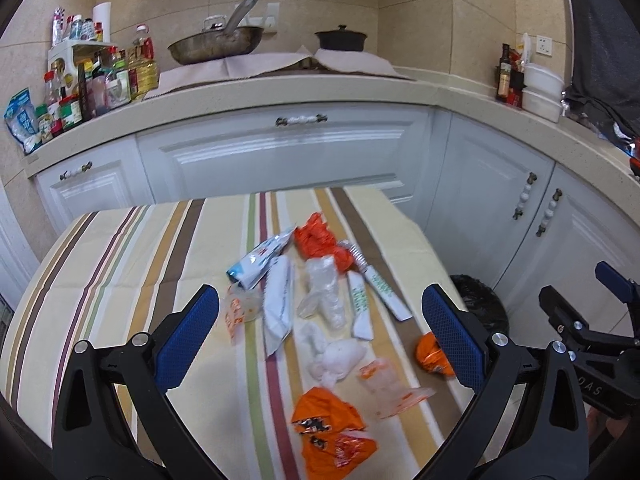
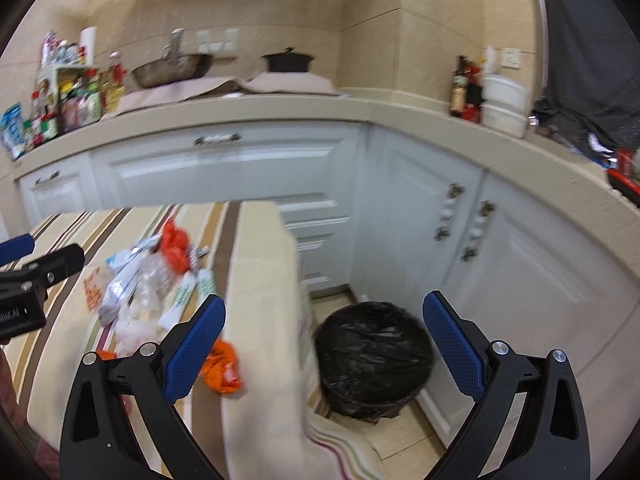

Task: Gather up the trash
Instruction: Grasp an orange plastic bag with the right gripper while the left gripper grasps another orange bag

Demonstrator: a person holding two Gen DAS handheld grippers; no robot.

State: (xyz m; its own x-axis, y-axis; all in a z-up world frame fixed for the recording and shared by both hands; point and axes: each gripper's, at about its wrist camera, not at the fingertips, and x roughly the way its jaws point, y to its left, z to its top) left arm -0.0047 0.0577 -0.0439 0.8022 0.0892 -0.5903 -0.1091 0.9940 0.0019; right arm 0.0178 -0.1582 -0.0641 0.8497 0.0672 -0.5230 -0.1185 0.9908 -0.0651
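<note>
Several pieces of trash lie on the striped tablecloth [image 1: 120, 264]: an orange wrapper [image 1: 332, 436] nearest me, a white crumpled tissue [image 1: 336, 356], clear plastic [image 1: 324, 292], white sachets [image 1: 280, 304], an orange bag [image 1: 316, 236] farther back, and a small orange wrapper [image 1: 430, 354] at the table's right edge, also in the right wrist view [image 2: 222, 366]. My left gripper [image 1: 320, 336] is open above the pile, empty. My right gripper [image 2: 322, 340] is open and empty over the table edge, next to the bin with a black liner [image 2: 372, 356]. The bin also shows in the left wrist view [image 1: 480, 300].
White cabinets [image 1: 280, 148] and a beige counter [image 1: 280, 84] stand behind the table, with a wok [image 1: 216, 44], a black pot [image 1: 340, 38], bottles [image 1: 100, 76] at left and white containers [image 1: 542, 88] at right. The bin stands on the floor between table and cabinets.
</note>
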